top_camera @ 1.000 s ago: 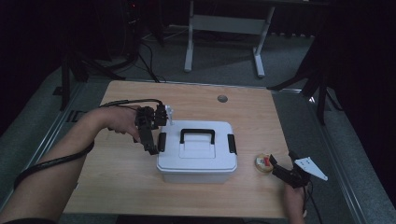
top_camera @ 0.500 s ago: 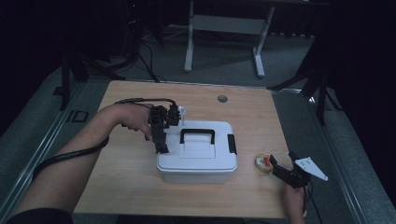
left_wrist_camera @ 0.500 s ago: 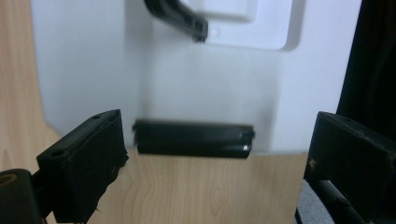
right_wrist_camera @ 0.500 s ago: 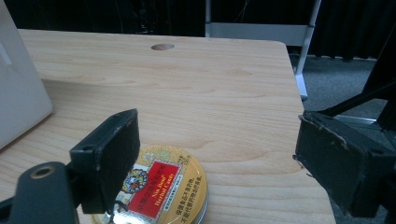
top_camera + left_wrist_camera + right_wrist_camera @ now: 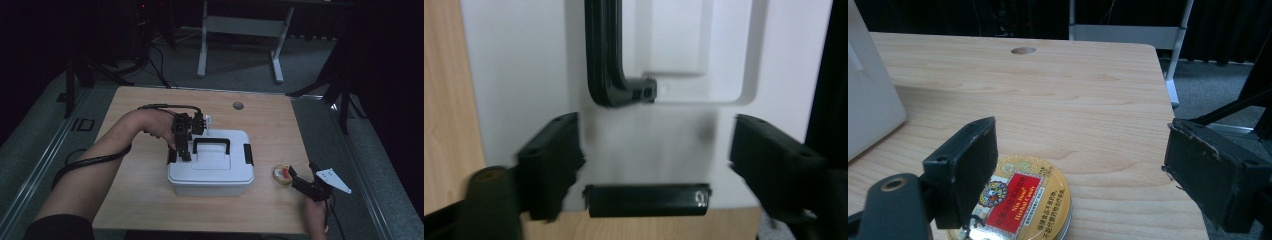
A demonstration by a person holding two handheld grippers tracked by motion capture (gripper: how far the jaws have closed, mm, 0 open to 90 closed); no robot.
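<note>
A white plastic box (image 5: 210,175) with a black carry handle (image 5: 211,145) and black end latches stands mid-table. My left gripper (image 5: 180,154) points down over the box's left end. In the left gripper view its jaws have just been closing around the black latch (image 5: 646,200), which lies between them; the pads stand just off it, left gripper (image 5: 654,160) open. The handle's corner (image 5: 611,75) lies beyond. At the table's right, my right gripper (image 5: 303,173) rests open beside a small round gold tin (image 5: 282,175). The tin (image 5: 1018,200) sits under the left jaw of the right gripper (image 5: 1078,165).
The right latch (image 5: 248,154) shows on the box's other end. A round hole (image 5: 238,105) sits in the wooden table (image 5: 140,200) near its far edge. A metal stand (image 5: 240,30) is on the floor behind. A black cable (image 5: 95,160) trails along the left forearm.
The left hand has moved right, from beside the box's left end to over it, and its jaws look narrower. The right gripper and the tin have stayed put.
</note>
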